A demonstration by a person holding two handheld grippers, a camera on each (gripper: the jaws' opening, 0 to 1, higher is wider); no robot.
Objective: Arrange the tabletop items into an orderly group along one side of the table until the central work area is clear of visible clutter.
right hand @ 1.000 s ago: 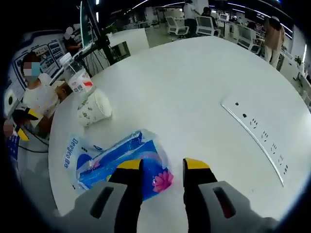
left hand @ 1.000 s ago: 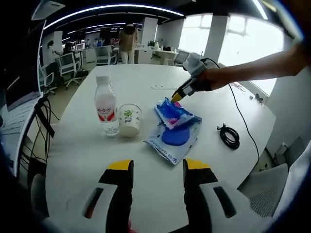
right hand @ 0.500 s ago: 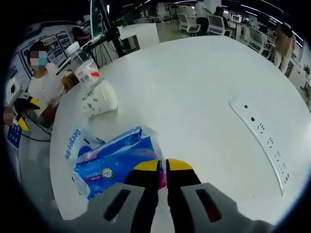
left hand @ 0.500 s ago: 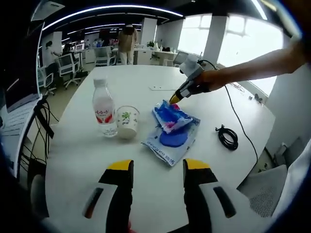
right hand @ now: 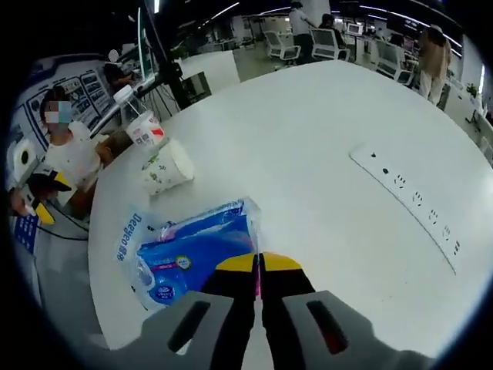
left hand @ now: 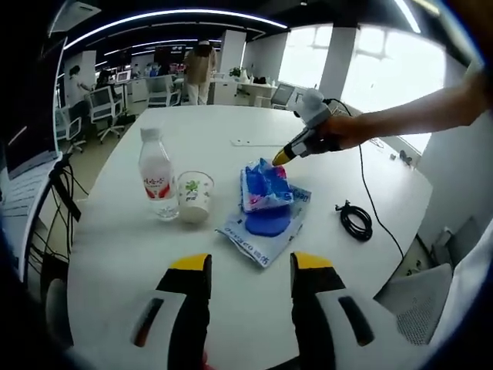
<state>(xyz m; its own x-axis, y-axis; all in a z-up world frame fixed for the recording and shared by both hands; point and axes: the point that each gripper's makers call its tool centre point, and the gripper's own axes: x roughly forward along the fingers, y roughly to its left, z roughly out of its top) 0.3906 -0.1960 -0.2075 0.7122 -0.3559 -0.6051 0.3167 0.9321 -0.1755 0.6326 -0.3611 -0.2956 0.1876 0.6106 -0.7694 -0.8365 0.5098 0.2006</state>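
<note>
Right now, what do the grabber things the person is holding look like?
Both are pale grey plastic with black jaws capped in bright yellow tips. The left gripper has red showing in slots on its grey body. The right gripper carries a rounded grey block on top, and a black cable trails back from it. The person's forearm is bare.

Open office (bright windows); ceiling strip-lights

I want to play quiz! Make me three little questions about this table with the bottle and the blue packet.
1. True or false: the right tool is shut on the blue tissue packet.
2. What stands right beside the water bottle?
A. a paper cup
B. a black cable
C. a spoon
3. Fill in: the left tool is ____, holding nothing.

Key: 1 true; 2 A; 3 open.
</note>
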